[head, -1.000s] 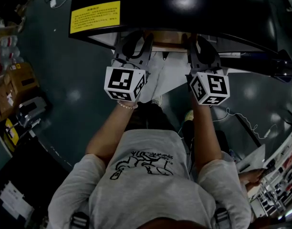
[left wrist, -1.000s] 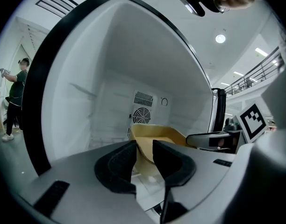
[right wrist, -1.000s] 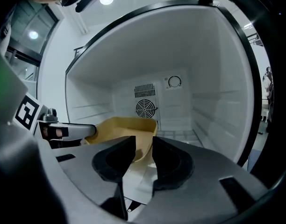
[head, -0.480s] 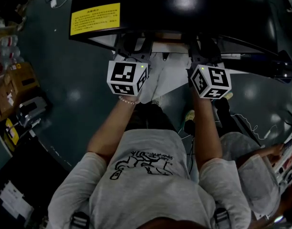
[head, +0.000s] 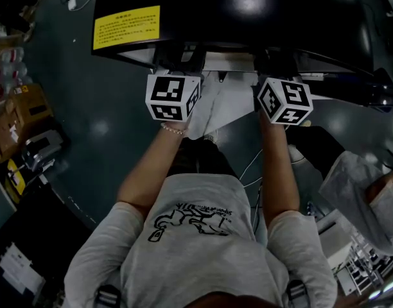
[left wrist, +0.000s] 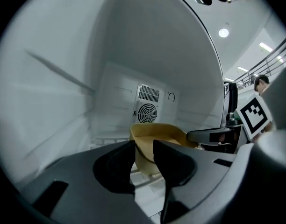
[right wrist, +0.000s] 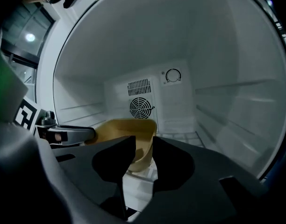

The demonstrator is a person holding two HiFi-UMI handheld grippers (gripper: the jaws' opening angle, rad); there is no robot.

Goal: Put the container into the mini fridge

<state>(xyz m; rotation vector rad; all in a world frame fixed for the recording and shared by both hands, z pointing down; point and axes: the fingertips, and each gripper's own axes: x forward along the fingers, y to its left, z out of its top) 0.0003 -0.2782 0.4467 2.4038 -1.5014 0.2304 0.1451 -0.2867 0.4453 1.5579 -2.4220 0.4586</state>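
Observation:
A tan open container (left wrist: 159,134) (right wrist: 126,129) sits low inside the white mini fridge, its base down by the wire shelf (right wrist: 180,136). My left gripper (left wrist: 144,148) has the container's left wall between its jaws; they have just been opening a little and still look closed on the wall. On the opposite wall my right gripper (right wrist: 144,146) is shut. Each gripper shows in the other's view: the right one (left wrist: 213,135), the left one (right wrist: 68,134). From the head view only the marker cubes (head: 173,97) (head: 285,100) show; the jaws are hidden under the black fridge top (head: 248,11).
A round fan grille (left wrist: 146,112) and a dial (right wrist: 172,76) are on the fridge's back wall. A yellow label (head: 127,24) lies on the fridge top. Cardboard boxes (head: 20,117) stand at the left, and another person (head: 370,185) is at the right.
Both grippers have slid further in under the fridge top, so their jaws no longer show from above. The other person at the right has shifted.

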